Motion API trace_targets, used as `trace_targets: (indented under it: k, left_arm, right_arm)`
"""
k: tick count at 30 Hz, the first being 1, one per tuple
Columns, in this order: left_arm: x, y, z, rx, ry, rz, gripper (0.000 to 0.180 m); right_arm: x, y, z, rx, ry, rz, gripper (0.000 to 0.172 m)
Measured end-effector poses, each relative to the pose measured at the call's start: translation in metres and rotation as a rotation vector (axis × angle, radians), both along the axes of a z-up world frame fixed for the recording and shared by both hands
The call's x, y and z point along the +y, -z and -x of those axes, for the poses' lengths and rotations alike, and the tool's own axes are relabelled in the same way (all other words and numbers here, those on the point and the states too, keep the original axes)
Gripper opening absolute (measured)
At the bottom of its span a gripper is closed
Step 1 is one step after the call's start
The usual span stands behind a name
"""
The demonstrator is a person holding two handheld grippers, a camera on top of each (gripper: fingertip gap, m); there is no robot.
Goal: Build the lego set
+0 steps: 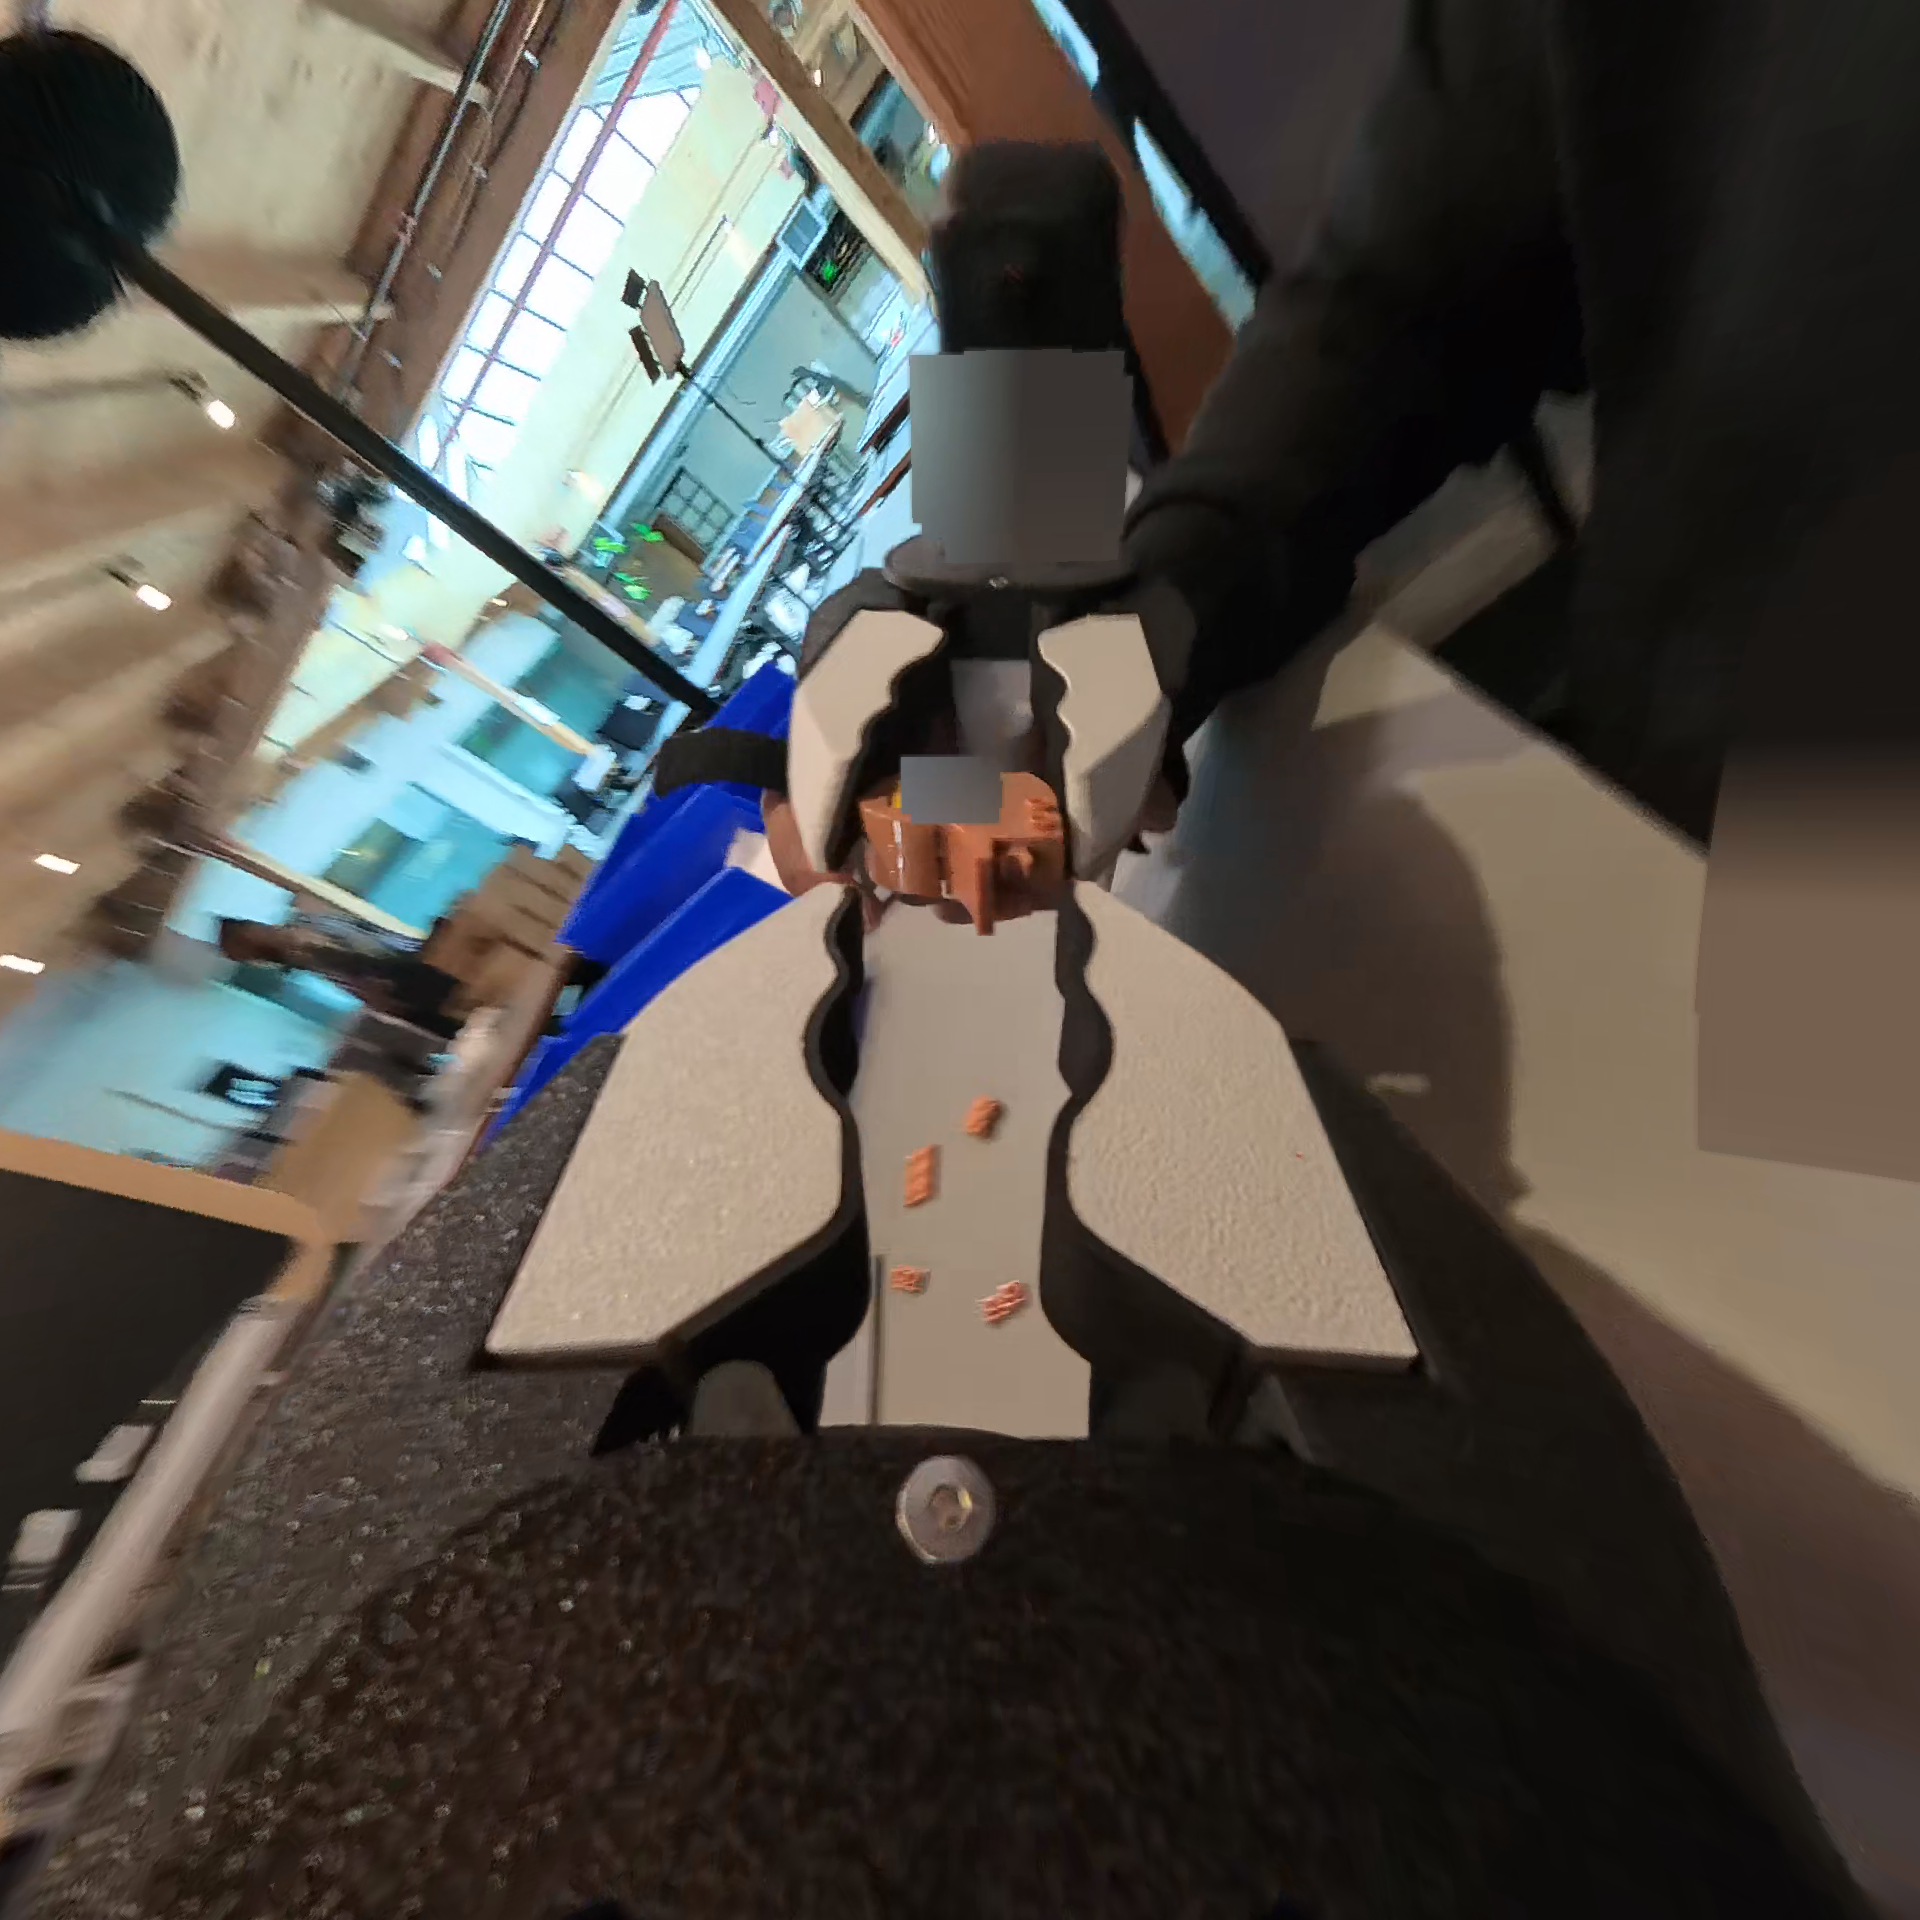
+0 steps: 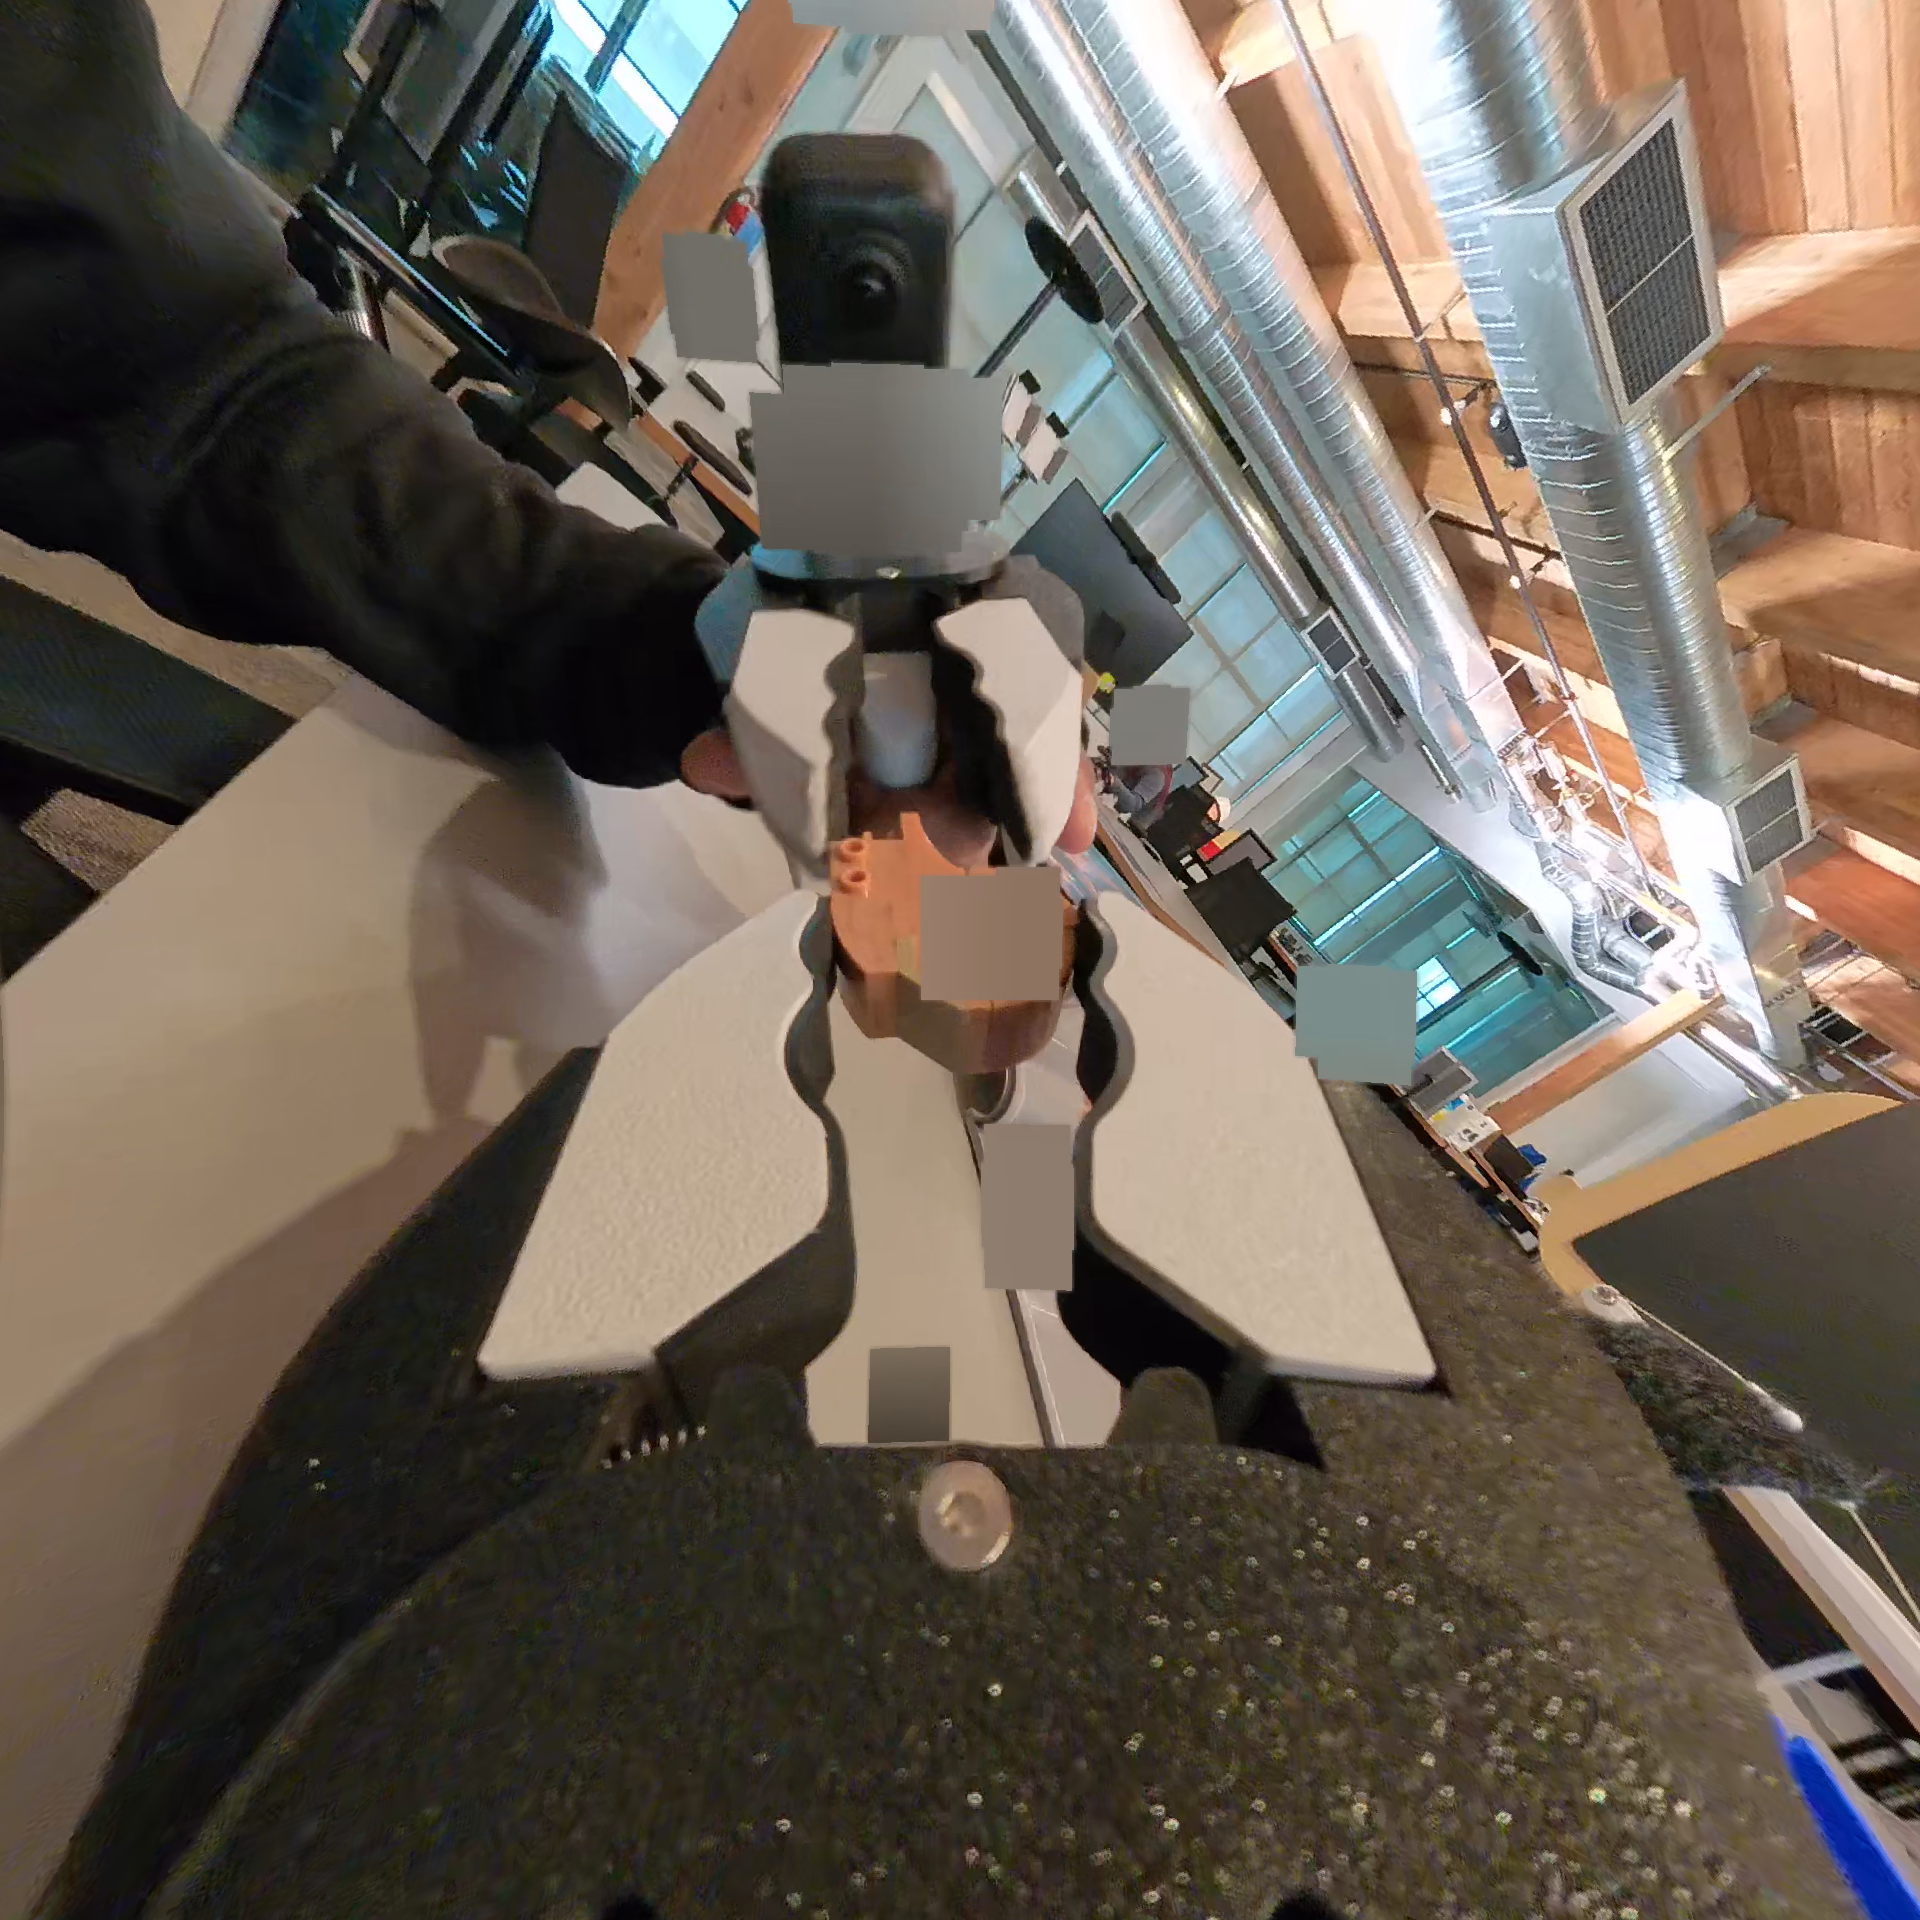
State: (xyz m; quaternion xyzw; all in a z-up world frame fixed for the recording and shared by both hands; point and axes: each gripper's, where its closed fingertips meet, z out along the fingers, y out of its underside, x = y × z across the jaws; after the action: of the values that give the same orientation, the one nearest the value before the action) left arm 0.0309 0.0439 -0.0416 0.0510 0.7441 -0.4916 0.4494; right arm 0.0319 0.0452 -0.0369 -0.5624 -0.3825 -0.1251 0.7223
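Note:
A brown brick build (image 2: 883,966) sits between the fingertips of my right gripper (image 2: 951,930), whose pads press on both of its sides. It is held up above a white table (image 1: 1340,821). My left gripper (image 1: 956,914) faces it head-on with its jaws open. The build (image 1: 935,847) lies just at the left fingertips, with a gap to each pad. In the left wrist view the right gripper (image 1: 966,852) shows clamped around the build. In the right wrist view the left gripper (image 2: 925,831) shows open behind the build, one finger (image 2: 790,769) close to the build's studs.
Several small orange-brown bricks (image 1: 920,1174) lie loose on the white table below the grippers. Blue bins (image 1: 665,894) stand at the table's left side. A person's dark sleeves (image 1: 1455,416) (image 2: 312,468) reach in behind each gripper. Left and right tips are no more than a few centimetres apart.

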Motion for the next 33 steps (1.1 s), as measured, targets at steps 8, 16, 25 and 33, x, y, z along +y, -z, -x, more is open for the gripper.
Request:
trace_targets:
  k: [8, 16, 25, 33]
  left_arm:
    - [-0.012, 0.005, -0.004, -0.158, -0.051, -0.109, 0.041]
    - [-0.012, 0.007, -0.004, -0.172, -0.044, -0.100, 0.041]
    - [-0.011, 0.014, 0.002, -0.025, 0.035, -0.036, 0.039]
    - [-0.012, 0.012, 0.006, 0.019, 0.065, -0.001, 0.036]
  right_arm:
    - [-0.003, -0.001, 0.008, 0.003, -0.036, 0.001, 0.044]
    - [-0.002, 0.001, 0.010, -0.002, -0.033, 0.009, 0.045]
    - [0.000, 0.005, 0.010, 0.001, -0.031, 0.035, 0.045]
    - [0.002, 0.007, 0.007, -0.010, -0.008, 0.039, 0.045]
